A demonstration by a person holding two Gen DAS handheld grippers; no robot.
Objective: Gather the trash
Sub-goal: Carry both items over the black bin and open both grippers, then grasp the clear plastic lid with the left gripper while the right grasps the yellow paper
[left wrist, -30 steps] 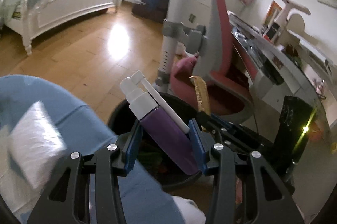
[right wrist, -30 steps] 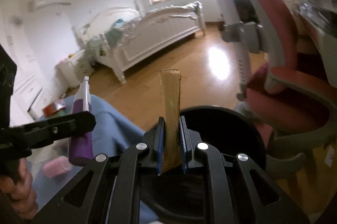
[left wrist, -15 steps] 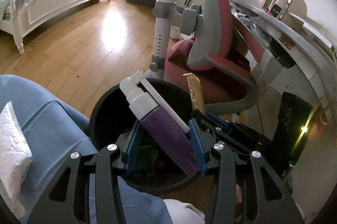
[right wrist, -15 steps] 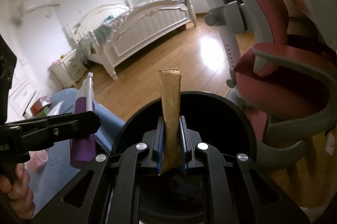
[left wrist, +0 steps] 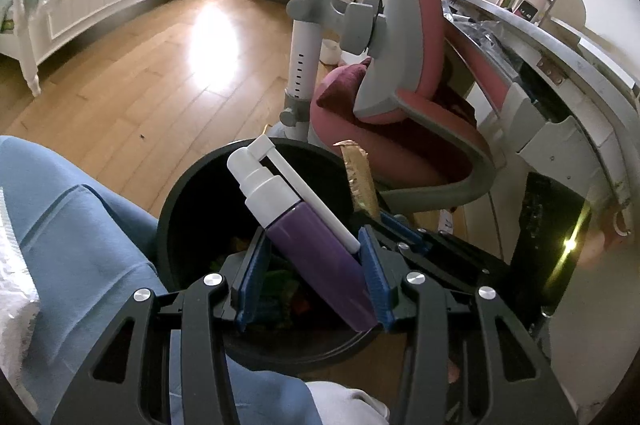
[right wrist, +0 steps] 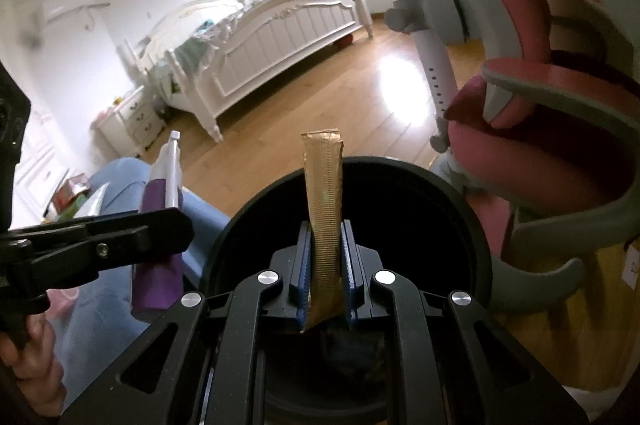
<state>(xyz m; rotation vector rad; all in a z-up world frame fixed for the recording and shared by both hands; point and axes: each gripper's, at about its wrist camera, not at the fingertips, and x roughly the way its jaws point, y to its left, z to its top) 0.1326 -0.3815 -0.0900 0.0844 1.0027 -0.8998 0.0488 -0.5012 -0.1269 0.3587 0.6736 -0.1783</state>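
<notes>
Poised over black bin (left wrist: 188,209), ready to drop trash.
Left gripper (left wrist: 312,269) clamped on purple spray bottle (left wrist: 316,245); right gripper (right wrist: 325,265) opening around gold wrapper (right wrist: 324,209); release needed next.

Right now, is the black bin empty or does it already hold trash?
Not empty. In the left wrist view, colourful scraps lie at the bottom of the black bin. How full it is cannot be judged.

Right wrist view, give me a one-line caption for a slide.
Right gripper, jaws opening, holds a gold sachet upright above the black trash bin.
</notes>
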